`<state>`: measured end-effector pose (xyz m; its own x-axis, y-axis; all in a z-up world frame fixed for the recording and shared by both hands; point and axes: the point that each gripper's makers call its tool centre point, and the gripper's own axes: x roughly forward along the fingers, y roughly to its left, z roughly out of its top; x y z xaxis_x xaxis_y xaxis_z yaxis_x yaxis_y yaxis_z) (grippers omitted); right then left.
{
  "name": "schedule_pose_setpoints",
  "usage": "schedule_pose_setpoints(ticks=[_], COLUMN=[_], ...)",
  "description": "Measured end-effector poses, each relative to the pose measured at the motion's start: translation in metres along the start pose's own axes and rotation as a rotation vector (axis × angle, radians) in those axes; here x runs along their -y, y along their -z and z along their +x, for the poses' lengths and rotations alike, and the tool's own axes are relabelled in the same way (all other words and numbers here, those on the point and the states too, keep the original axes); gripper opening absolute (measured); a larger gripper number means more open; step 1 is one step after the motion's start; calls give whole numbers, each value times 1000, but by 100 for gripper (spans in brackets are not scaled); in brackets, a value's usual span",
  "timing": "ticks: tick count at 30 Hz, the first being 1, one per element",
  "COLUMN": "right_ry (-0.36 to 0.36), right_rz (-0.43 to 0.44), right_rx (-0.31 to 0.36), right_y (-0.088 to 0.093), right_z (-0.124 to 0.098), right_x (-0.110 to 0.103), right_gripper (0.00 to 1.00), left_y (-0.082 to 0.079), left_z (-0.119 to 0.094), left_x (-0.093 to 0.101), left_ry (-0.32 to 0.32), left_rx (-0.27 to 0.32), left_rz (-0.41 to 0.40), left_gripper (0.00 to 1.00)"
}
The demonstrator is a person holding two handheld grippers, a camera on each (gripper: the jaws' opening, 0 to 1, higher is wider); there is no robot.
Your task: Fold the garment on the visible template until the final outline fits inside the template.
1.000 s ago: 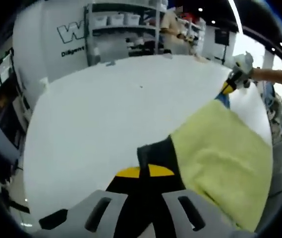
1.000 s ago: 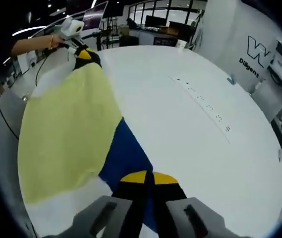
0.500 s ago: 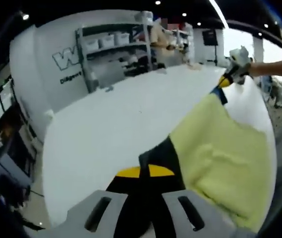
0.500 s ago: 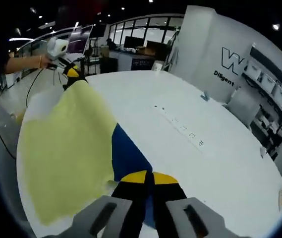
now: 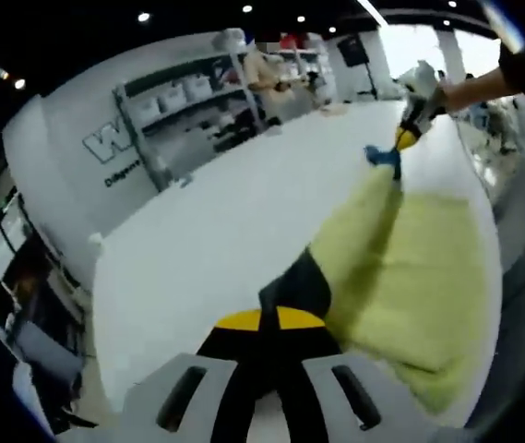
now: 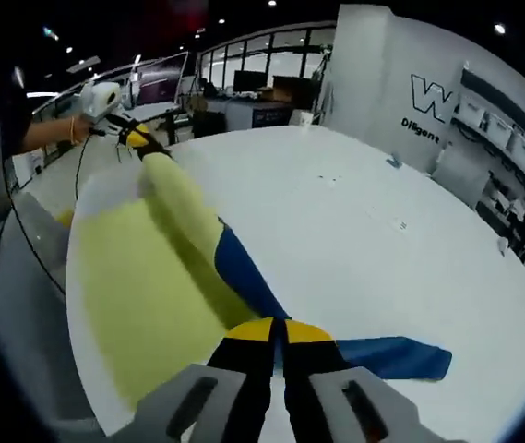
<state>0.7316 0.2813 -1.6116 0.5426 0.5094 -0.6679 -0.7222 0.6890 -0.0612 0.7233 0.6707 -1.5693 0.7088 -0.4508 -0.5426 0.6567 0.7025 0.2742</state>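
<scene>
A yellow garment with a blue side hangs stretched between both grippers above the white table. My left gripper is shut on a dark-looking edge of the cloth. The right gripper, in a person's hand, pinches the far blue corner. In the right gripper view my right gripper is shut on the blue part. The left gripper holds the far yellow end. A raised ridge runs along the cloth between them. A blue flap lies on the table.
Small dark marks dot the tabletop. Shelves with white bins and a lettered wall stand beyond the table's far edge, and a person stands there. Desks with monitors lie past the other side. The table's near edge runs beside the cloth.
The held edge has risen off the table and been pulled taut into a ridge between the grippers. A blue flap now shows on the table in the right gripper view. Both cameras tilted.
</scene>
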Motion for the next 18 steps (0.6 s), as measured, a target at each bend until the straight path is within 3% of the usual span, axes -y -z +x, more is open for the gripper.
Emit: schedule_pose_setpoints(ticks=[4, 10, 11, 12, 13, 14, 18], right_ry=[-47, -86, -85, -90, -102, -96, -106], right_rz=[10, 29, 45, 136, 163, 159, 162], right_rx=[-41, -101, -115, -139, -119, -106, -109], right_y=[23, 48, 51, 55, 53, 53, 53], right_z=[-4, 1, 2, 1, 2, 4, 0], right_x=[-19, -41, -44, -50, -54, -52, -56], right_gripper=[0, 0, 0, 0, 0, 0, 0], left_y=[14, 62, 67, 72, 78, 81, 66], left_z=[-8, -9, -9, -12, -15, -17, -22], left_x=[13, 34, 36, 41, 40, 37, 37], left_ry=[18, 59, 62, 68, 49, 26, 27], left_rx=[-26, -135, -153, -182, -221, -240, -182], left_rz=[-39, -97, -100, -88, -89, -86, -135], left_gripper=[1, 1, 1, 1, 2, 4, 12])
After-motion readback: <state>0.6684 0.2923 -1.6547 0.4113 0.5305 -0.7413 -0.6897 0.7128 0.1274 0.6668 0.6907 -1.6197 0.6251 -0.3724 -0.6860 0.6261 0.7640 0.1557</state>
